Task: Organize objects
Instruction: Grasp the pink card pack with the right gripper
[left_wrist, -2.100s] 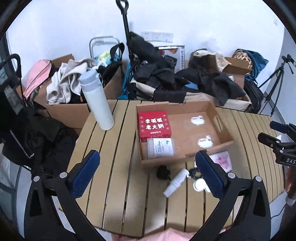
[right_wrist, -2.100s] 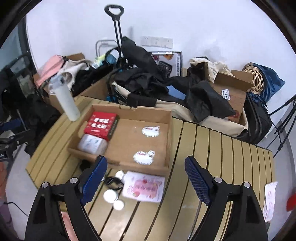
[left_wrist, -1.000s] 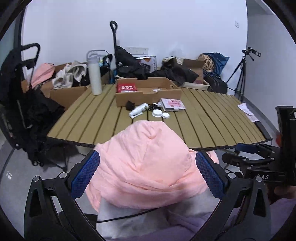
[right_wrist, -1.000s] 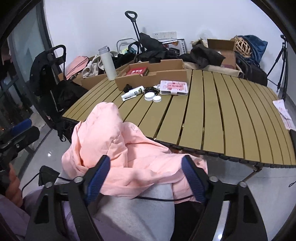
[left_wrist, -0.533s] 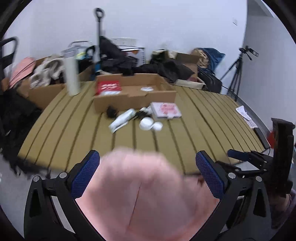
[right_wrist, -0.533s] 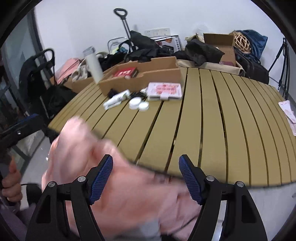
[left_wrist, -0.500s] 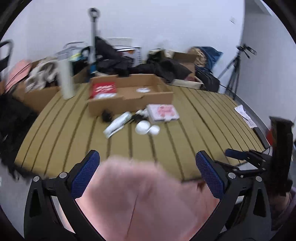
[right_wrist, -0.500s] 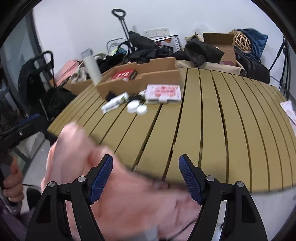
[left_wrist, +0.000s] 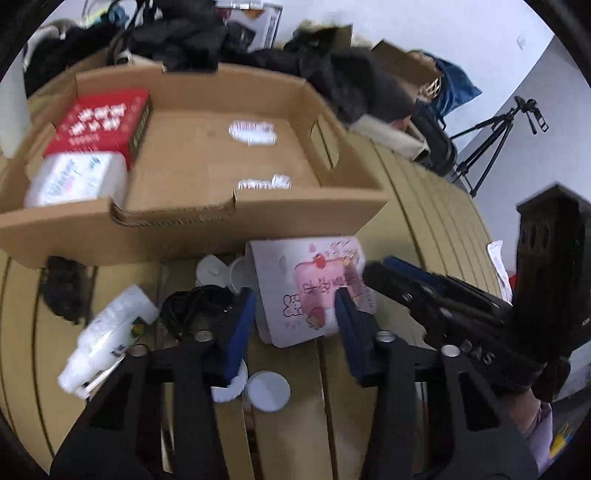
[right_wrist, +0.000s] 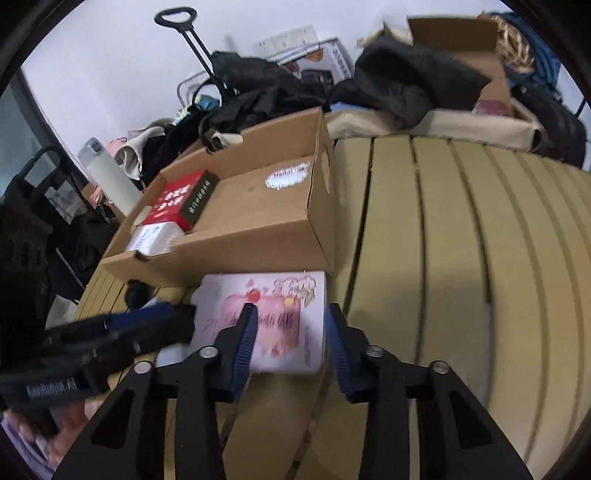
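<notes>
A flat white and pink packet (left_wrist: 306, 291) (right_wrist: 269, 321) lies on the slatted wooden table just in front of a shallow cardboard box (left_wrist: 207, 225) (right_wrist: 258, 243). The box holds a red carton (left_wrist: 99, 122) (right_wrist: 181, 199) and a white tub (left_wrist: 74, 181) (right_wrist: 151, 236). My left gripper (left_wrist: 295, 310) is partly open with its fingers astride the packet's near edge. My right gripper (right_wrist: 290, 325) is partly open over the same packet from the right side. A white tube (left_wrist: 107, 332), a black cable (left_wrist: 192, 306) and white round lids (left_wrist: 267, 391) lie left of the packet.
A white bottle (right_wrist: 110, 181) stands left of the box. Black clothes and bags (right_wrist: 406, 81) and more cartons are piled behind the table. A tripod (left_wrist: 495, 136) stands at the far right. The table's right half (right_wrist: 480, 258) shows bare slats.
Both grippers have swung from low over a pink garment near the table's edge to close over the table. They have narrowed from wide open and now frame the pink packet.
</notes>
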